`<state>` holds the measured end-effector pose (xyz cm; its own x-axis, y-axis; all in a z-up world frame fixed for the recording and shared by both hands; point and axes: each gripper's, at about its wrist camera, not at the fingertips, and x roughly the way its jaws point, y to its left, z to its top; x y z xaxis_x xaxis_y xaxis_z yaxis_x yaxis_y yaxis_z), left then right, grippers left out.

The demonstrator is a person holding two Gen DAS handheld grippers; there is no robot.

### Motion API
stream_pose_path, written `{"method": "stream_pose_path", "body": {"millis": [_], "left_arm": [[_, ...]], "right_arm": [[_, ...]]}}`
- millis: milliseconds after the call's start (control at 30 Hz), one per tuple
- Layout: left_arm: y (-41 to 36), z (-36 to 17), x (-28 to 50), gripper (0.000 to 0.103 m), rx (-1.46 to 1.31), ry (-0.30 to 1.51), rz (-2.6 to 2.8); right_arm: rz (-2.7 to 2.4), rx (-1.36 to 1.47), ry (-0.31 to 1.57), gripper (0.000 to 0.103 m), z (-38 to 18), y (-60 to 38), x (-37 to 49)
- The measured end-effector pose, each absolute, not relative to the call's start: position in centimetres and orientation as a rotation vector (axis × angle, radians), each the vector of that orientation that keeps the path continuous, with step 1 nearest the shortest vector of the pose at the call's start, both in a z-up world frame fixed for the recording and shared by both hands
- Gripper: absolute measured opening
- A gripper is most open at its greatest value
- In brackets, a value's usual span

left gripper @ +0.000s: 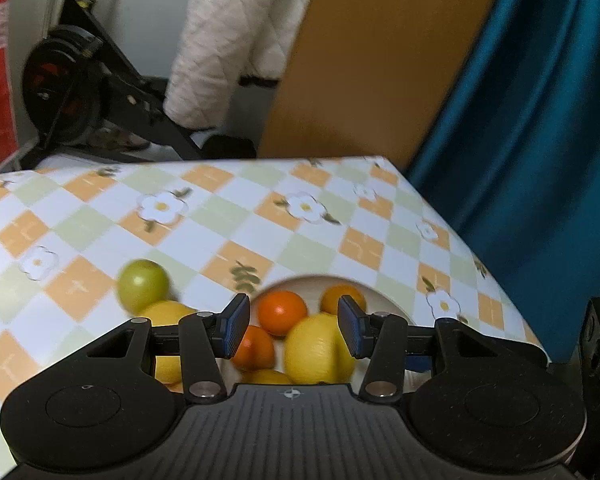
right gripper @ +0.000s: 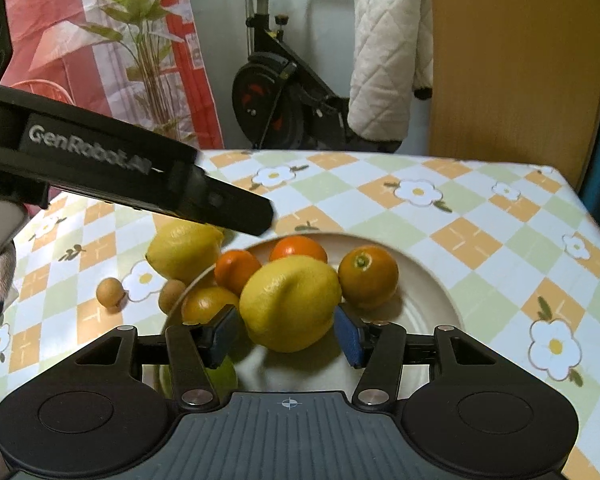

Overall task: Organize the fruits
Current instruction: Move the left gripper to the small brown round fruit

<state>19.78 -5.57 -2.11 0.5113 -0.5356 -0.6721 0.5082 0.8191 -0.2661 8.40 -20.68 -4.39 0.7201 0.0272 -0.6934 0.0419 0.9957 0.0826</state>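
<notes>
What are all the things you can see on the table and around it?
lemons: two, yellow; one in the middle of the plate, one on the cloth left of it
oranges: four, orange; on the plate
green fruit: one, green; on the cloth beside the off-plate lemon
small brown fruits: two, tan; on the cloth left of the plate
plate: one, cream; on the tablecloth
tablecloth: one, orange, green and white checks with flowers
exercise bike: one, black; behind the table
jacket: one, white; hanging behind
curtain: one, teal; right
left gripper: black, open, empty
right gripper: black; around the plate lemon, grip unclear
</notes>
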Motion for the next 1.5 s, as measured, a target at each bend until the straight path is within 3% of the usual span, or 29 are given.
{"method": "stream_pose_path", "body": {"millis": [533,867,1500], "left_arm": [[4.3,0.2,18.6,0.051,-0.008,0.718,-0.39],[7.2,-1.9,17.6,0.051,-0.033,0.714,-0.339],[9.0,-5.0,17.7,0.049,-0.103,0.758,-0.348]], "right_arm": [[0.098,0.028,0.714,0.047,-2.5,-16.6,8.2],[0.188,-0.103,0.783,0.03,-3.2,-12.4,10.6],[0.198,-0.31,0.939,0.026,-6.5,-8.5,15.8]]}}
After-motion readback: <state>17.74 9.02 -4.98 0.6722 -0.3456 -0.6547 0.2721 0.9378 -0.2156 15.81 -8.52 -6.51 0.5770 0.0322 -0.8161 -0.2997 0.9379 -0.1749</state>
